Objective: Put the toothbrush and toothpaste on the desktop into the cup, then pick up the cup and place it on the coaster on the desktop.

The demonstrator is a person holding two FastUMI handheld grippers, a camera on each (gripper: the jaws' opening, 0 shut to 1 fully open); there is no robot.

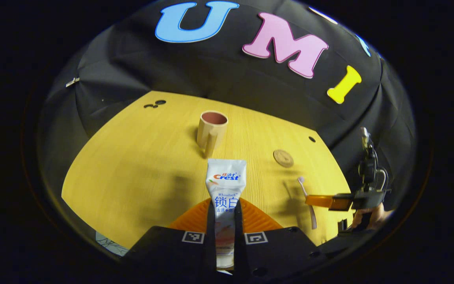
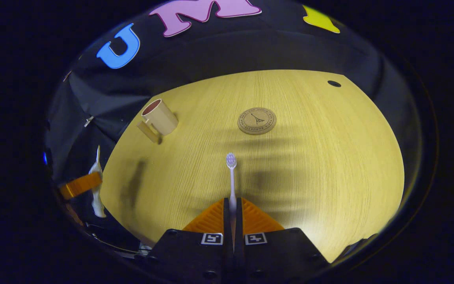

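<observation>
Now the left tool (image 1: 224, 221) is clamped on the toothpaste (image 1: 225, 185), long axis aimed at the cup (image 1: 211, 129) straight ahead at frame centre, while the right tool (image 2: 233, 215) grips the toothbrush (image 2: 231, 177).

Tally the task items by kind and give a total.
Toothpaste tube: 1
Toothbrush: 1
Cup: 1
Coaster: 1
Total: 4
</observation>
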